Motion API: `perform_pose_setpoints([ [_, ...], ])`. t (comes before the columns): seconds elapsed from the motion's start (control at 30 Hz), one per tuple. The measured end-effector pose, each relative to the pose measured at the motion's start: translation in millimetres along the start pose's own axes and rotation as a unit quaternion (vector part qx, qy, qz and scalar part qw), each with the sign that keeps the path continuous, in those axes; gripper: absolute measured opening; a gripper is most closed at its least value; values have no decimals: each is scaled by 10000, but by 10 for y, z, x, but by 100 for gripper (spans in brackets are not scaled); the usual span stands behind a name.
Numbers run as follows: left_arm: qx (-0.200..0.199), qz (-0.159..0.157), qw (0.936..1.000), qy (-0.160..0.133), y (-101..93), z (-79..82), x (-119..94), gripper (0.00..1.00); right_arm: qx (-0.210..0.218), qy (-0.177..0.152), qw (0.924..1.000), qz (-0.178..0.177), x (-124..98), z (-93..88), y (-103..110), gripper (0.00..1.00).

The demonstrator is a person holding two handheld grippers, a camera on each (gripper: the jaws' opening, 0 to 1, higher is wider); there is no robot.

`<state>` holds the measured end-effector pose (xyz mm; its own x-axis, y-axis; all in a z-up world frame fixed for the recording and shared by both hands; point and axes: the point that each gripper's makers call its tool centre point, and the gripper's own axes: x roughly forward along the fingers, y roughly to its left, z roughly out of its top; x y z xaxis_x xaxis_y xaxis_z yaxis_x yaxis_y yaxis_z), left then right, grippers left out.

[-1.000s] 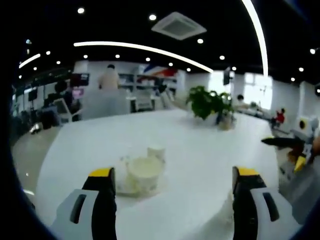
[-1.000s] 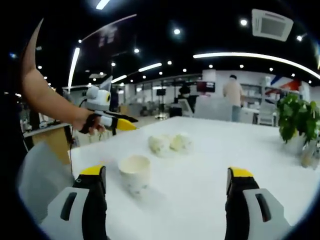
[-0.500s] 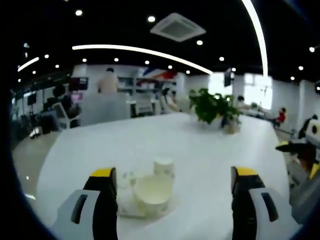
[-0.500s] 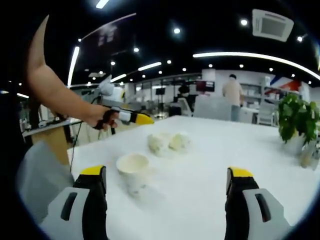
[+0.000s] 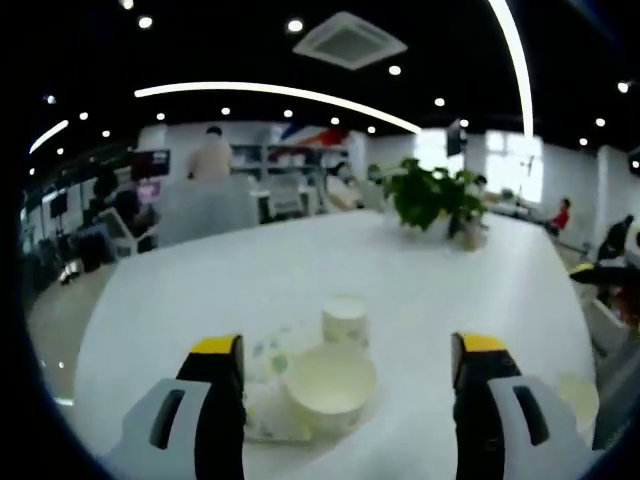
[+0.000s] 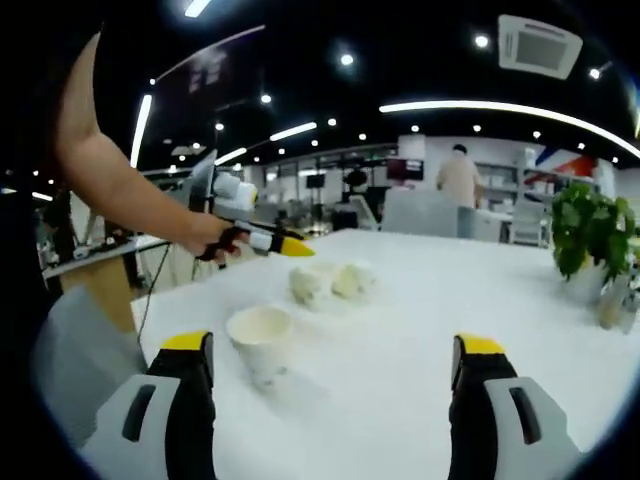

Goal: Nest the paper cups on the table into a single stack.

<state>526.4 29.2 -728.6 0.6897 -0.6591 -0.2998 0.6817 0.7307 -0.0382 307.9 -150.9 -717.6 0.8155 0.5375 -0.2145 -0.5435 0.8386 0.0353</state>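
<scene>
Several white paper cups are on the white table. In the left gripper view one cup lies on its side with its mouth toward me. A second cup stands just behind it and a patterned one lies to its left. My left gripper is open, with its jaws on either side of this group. In the right gripper view a lone cup stands mouth up near the left jaw of my open right gripper. Two cups lie beyond it, where the left gripper reaches in.
A potted plant stands at the far side of the table. A person's arm holds the left gripper near the table's left edge. Office desks and a standing person are in the background.
The left gripper has moved forward to the group of cups, which now lie larger between its jaws. In the right gripper view it has travelled right, toward the two far cups. The right gripper has barely moved.
</scene>
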Motion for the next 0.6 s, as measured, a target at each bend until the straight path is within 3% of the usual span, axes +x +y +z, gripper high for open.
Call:
perform_pose_setpoints([
  [0.4, -59, -136, 9988, 467, -4, -316, 187, 73, 68, 39, 10000, -6, -1, -9, -4, 95],
  [0.6, -18, -89, 9986, 527, -7, -334, 231, 66, 11, 62, 10000, 65, 7, -12, 25, 95],
])
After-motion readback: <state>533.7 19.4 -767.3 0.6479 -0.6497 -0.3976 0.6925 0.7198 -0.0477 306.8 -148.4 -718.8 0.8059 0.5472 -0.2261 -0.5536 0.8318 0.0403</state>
